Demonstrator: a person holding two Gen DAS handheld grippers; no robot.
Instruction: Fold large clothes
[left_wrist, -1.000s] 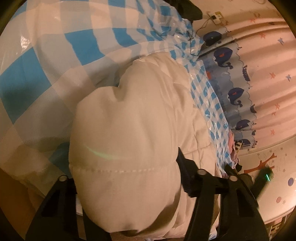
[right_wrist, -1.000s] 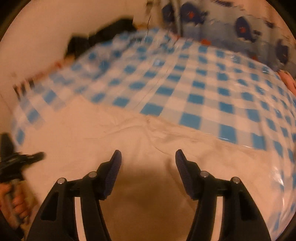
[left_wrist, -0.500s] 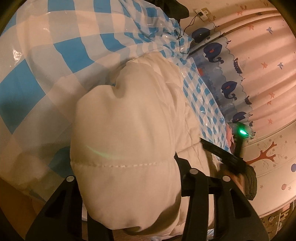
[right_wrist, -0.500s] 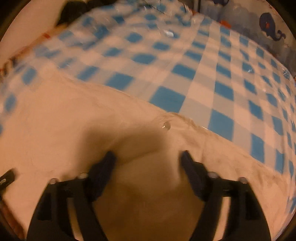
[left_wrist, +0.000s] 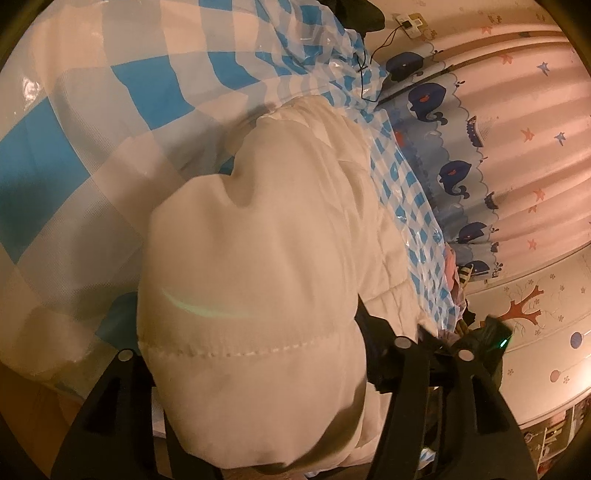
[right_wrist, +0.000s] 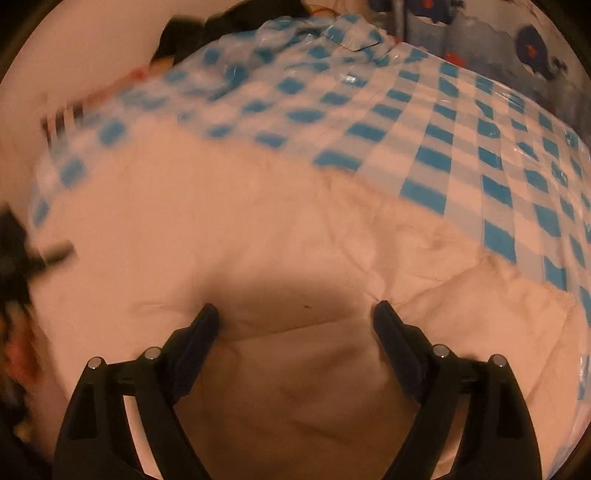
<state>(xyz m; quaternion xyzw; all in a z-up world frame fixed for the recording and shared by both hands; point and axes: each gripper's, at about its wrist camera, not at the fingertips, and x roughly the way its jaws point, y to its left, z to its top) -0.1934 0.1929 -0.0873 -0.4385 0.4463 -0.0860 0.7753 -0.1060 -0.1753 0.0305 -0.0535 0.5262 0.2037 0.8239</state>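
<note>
Left gripper (left_wrist: 255, 354) opening around a thick padded fold of the white quilted coat (left_wrist: 266, 236); could spill off the near edge of the blue-checked cover (left_wrist: 92, 122) once released. Right gripper (right_wrist: 297, 317) spreading wide, pressed onto the coat (right_wrist: 221, 229), nothing pinched; might close on too little cloth.
</note>
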